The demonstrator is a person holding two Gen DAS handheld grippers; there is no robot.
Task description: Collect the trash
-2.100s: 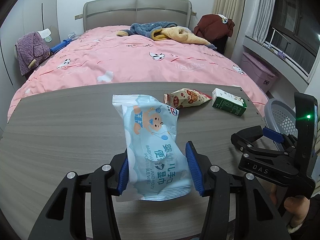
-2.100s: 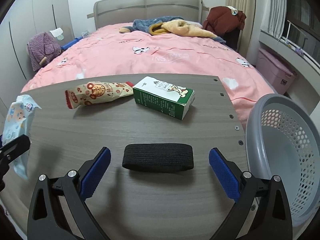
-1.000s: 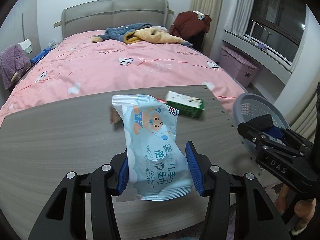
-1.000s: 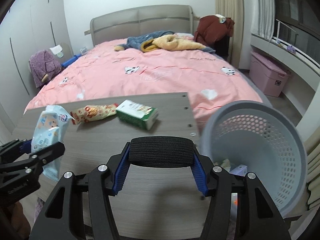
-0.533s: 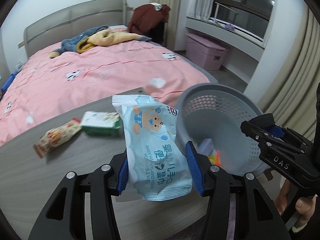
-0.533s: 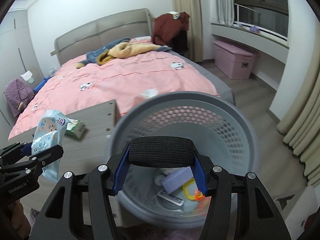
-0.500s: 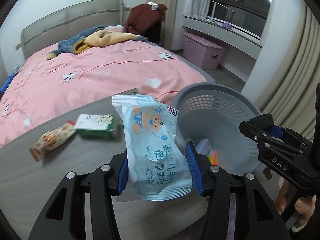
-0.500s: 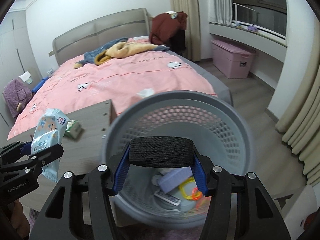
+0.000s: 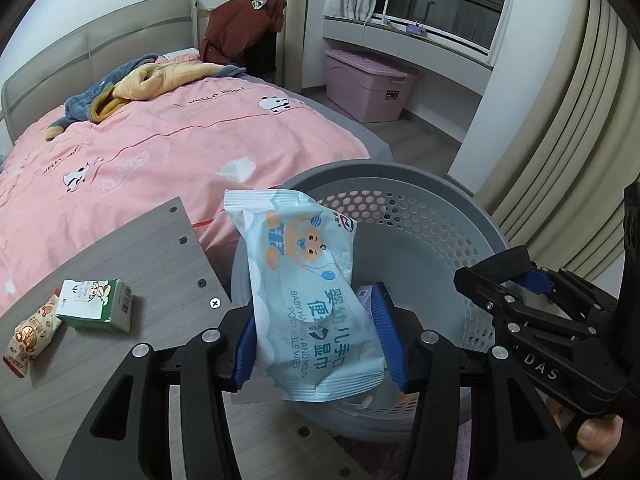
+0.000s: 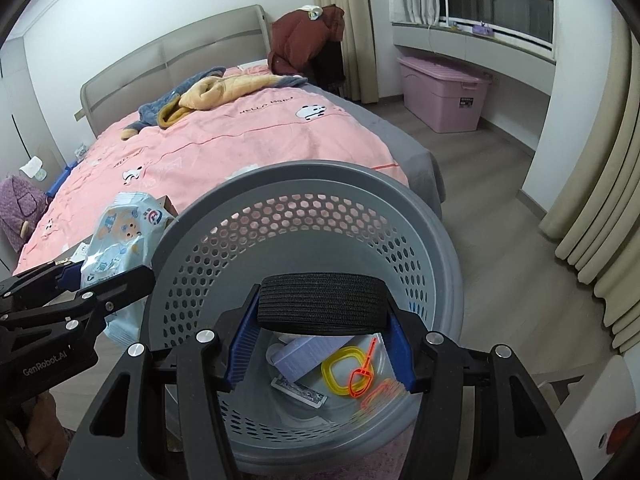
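The grey perforated laundry-style basket (image 10: 400,216) now fills both views; a second ago the tabletop (image 9: 132,264) lay under both tools, so both loads have been carried to the drop point. The left hand-held gripper (image 9: 316,340) clamps the baby-wipes pack (image 9: 308,280) at the basket's near rim, close to the tabletop corner. The right hand-held gripper (image 10: 320,344) pinches the black elastic band (image 10: 322,300) over the open middle, clear all round.

My way down into the basket (image 10: 304,196) is open; only its rim, the table (image 9: 168,248) edge and my other tongs crowd it.
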